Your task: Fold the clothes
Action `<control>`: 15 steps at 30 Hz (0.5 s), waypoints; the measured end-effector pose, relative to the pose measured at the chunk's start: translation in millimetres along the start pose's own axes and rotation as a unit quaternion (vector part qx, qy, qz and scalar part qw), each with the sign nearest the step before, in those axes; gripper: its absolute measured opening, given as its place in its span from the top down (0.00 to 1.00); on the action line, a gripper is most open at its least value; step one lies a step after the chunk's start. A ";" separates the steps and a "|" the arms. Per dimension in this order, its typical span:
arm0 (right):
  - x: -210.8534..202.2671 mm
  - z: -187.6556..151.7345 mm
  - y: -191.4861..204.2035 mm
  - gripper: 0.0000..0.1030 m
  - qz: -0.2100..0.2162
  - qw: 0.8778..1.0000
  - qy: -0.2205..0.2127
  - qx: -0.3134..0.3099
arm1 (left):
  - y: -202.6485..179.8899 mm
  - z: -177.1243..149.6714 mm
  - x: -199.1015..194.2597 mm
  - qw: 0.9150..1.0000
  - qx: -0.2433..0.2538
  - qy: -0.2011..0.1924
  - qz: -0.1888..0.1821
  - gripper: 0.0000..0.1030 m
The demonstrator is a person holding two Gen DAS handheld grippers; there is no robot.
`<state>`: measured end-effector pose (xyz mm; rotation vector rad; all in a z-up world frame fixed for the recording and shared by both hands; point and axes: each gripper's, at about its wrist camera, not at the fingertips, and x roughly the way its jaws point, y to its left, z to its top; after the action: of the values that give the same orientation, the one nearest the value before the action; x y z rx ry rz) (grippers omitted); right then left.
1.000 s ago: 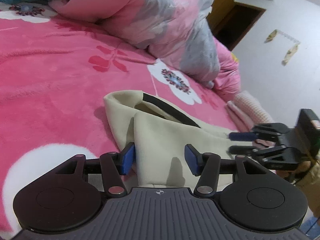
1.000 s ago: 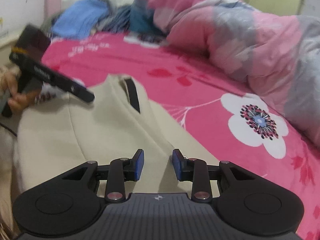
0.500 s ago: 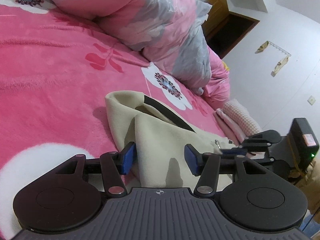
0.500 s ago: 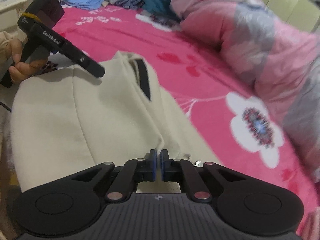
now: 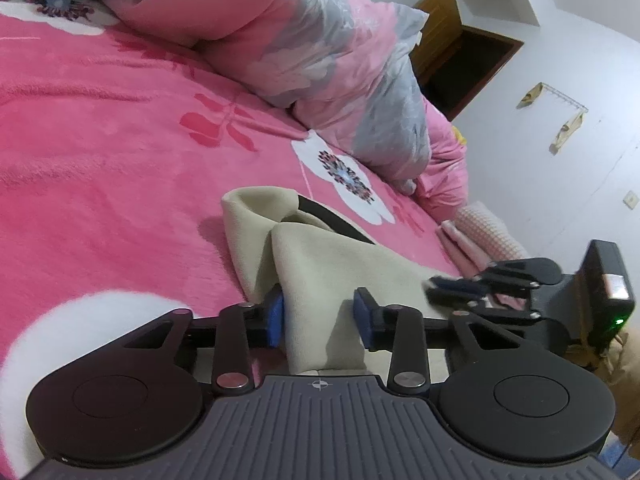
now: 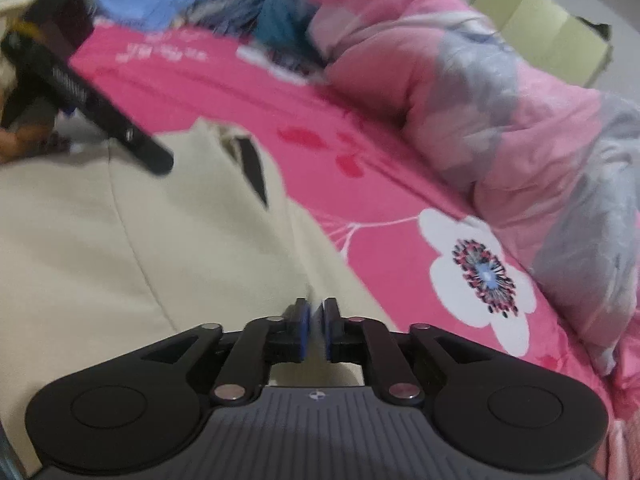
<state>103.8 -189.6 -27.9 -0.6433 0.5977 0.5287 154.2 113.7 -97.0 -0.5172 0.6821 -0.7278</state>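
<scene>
Both hand-held grippers newly narrowed: left (image 5: 319, 316) pinching cream garment (image 5: 340, 268), right (image 6: 314, 330) likewise.

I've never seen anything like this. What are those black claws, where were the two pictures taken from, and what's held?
No robot here: a person holds a two-finger tool in each hand, and a wide-angle camera on each looks forward along its fingers. One picture is from the left gripper, the other from the right gripper. Below lies a pink flowered bed cover with a bunched quilt behind. On it rests a beige garment being folded. The left jaws have just been closing and now pinch a raised fold of it. The right jaws have just been opening slightly; a thin edge of fabric seems to sit between them, but blur hides whether they grip it.
</scene>
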 end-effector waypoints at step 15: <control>-89.7 -126.0 -126.3 0.65 -0.110 0.913 0.001 0.394 | 6.1 1.6 1.3 1.000 -0.019 -0.001 -0.003 0.70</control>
<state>75.0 -385.4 -1.3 0.0630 0.6671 0.0461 158.6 116.9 -100.3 -0.5556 0.6933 -0.7214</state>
